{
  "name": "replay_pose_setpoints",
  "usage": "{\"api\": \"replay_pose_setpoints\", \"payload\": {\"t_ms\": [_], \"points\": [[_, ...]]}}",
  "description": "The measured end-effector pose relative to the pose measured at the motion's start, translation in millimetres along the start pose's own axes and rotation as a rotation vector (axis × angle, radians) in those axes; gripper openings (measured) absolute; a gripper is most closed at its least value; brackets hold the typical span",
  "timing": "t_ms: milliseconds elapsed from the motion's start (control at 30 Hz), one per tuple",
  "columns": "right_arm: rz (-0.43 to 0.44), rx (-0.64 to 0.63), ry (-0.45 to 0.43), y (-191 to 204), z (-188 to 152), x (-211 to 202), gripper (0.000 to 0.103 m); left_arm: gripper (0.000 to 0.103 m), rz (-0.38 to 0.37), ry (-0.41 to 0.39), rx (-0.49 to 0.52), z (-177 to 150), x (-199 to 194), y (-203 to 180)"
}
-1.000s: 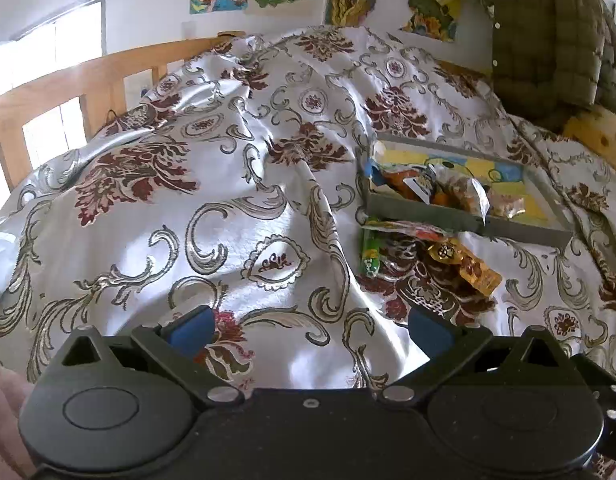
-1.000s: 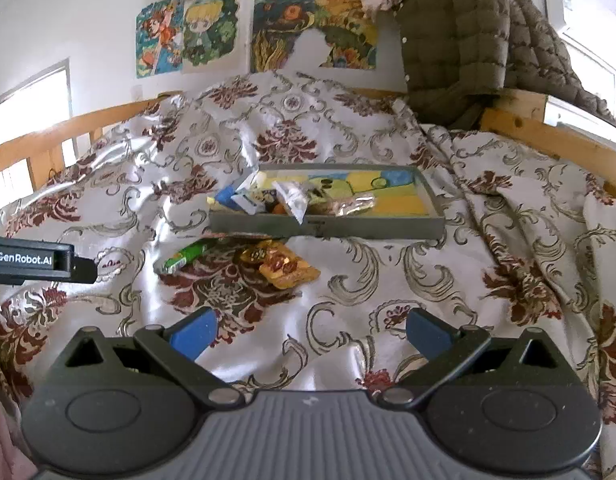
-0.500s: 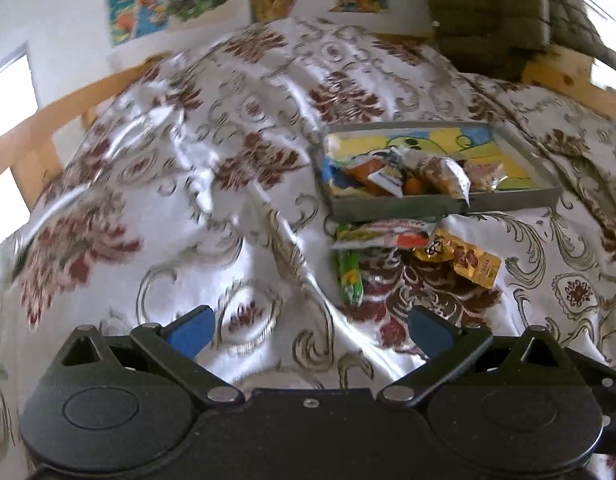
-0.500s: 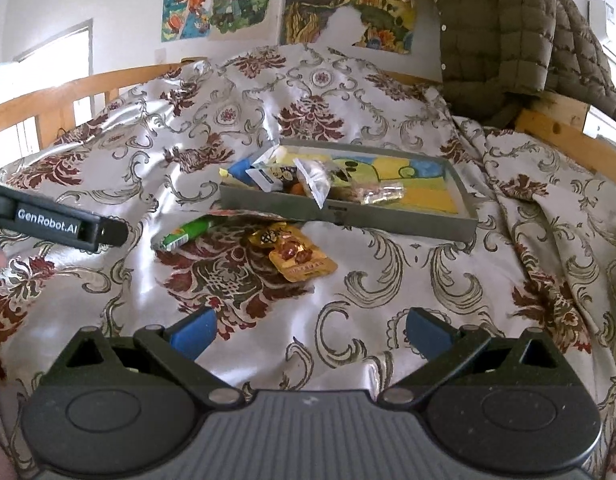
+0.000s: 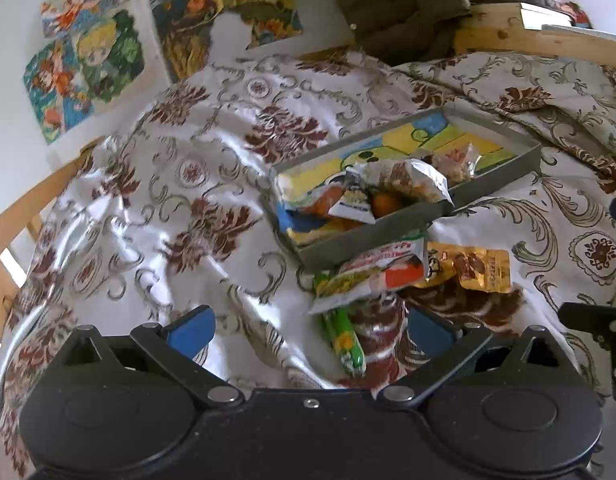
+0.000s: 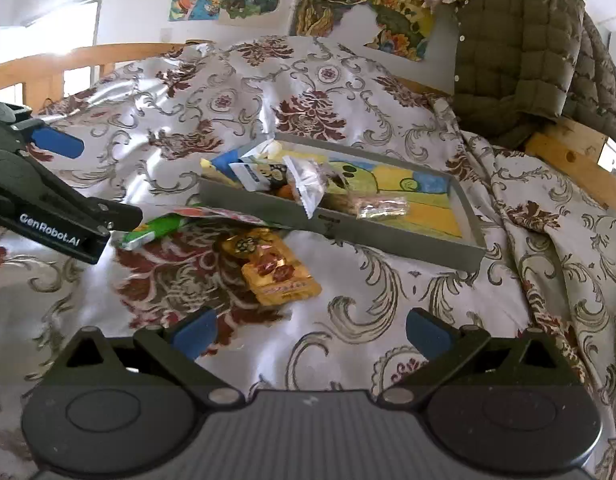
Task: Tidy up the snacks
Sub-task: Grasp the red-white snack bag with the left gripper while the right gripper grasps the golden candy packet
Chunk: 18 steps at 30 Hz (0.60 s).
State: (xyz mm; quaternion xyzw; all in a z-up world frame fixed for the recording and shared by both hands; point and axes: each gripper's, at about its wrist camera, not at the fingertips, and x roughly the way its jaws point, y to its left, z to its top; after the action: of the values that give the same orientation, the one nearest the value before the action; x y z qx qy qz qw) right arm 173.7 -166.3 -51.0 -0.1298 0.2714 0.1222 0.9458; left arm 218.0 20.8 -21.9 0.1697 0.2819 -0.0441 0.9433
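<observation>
You are holding the left gripper (image 5: 310, 330) with its jaws spread wide and nothing between them, hovering low over the patterned bedspread (image 5: 180, 184). The green stick snack (image 5: 346, 338) is lying on the bedspread between the two blue pads, its far end tucked under the red-and-white wrapper (image 5: 374, 272). That wrapper is leaning against the near wall of the grey tray (image 5: 372, 236), and the orange packet (image 5: 474, 270) is lying just beside it on the bed. You are keeping the right gripper (image 6: 308, 334) equally wide and empty, and it is facing the same orange packet (image 6: 278, 274), which is lying ahead of it and left of centre. The tray (image 6: 388, 236) is sitting further back on the bedspread (image 6: 388, 312), tilted in both views (several wrapped snacks are piled at its left end). In the right wrist view the left gripper (image 6: 64, 184) is showing at the left edge, close to the green snack (image 6: 152, 232).
</observation>
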Motion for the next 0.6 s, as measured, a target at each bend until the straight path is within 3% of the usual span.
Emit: {"api": "replay_pose_setpoints", "payload": {"t_ms": [433,600], "points": [[-0.025,-0.159,-0.004,22,6,48,0.103,0.102,0.025,-0.077,0.225,2,40,-28],[-0.037,-0.244,-0.004,30,7,67,0.103,0.097,0.023,-0.089,0.254,2,53,-30]]}}
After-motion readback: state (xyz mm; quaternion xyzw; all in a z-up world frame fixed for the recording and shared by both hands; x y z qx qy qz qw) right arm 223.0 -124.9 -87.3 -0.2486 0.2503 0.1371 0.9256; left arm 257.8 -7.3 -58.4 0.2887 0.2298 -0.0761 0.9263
